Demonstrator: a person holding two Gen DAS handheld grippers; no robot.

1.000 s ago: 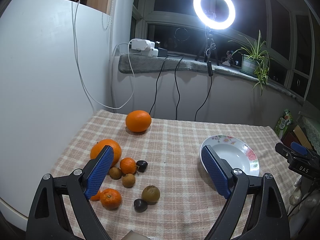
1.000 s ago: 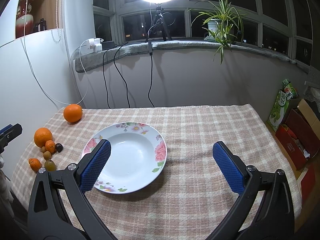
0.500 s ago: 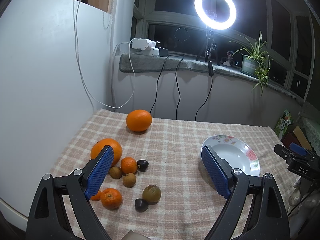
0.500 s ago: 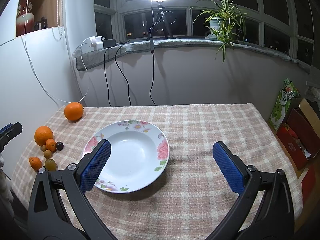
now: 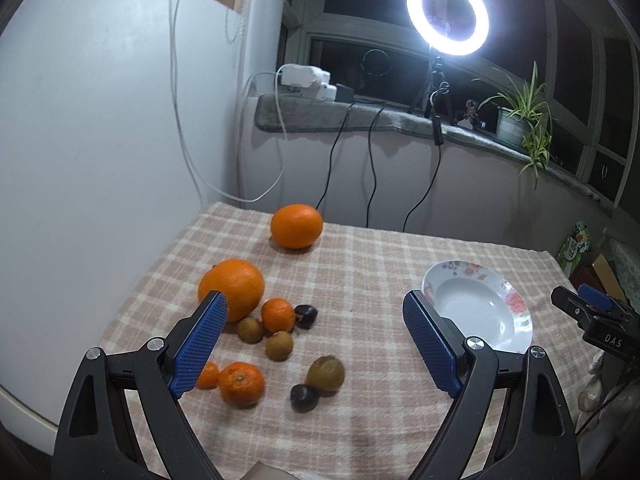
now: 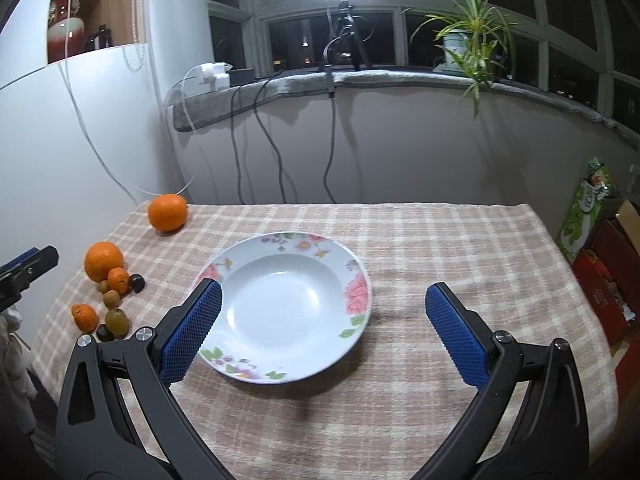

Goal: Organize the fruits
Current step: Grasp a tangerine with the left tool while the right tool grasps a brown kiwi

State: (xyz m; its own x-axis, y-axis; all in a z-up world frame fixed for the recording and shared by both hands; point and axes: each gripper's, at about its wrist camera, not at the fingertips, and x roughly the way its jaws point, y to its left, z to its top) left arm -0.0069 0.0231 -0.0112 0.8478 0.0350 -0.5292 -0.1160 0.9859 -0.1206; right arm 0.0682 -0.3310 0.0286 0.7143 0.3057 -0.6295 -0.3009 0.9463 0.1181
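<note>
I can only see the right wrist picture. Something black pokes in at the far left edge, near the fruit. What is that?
Observer: That is the left gripper. Its own camera shows its blue fingers wide apart, with nothing held.
Operator: I count two small oranges in that pile. Is that right?
Observer: There are three. The left view shows another small orange, half hidden behind a finger, beside the nearest tangerine.
Operator: Can you see my gripper from that side?
Observer: Only its tip. The right gripper shows at the right edge of the left view, just past the plate, with pale letters on its black body.
</note>
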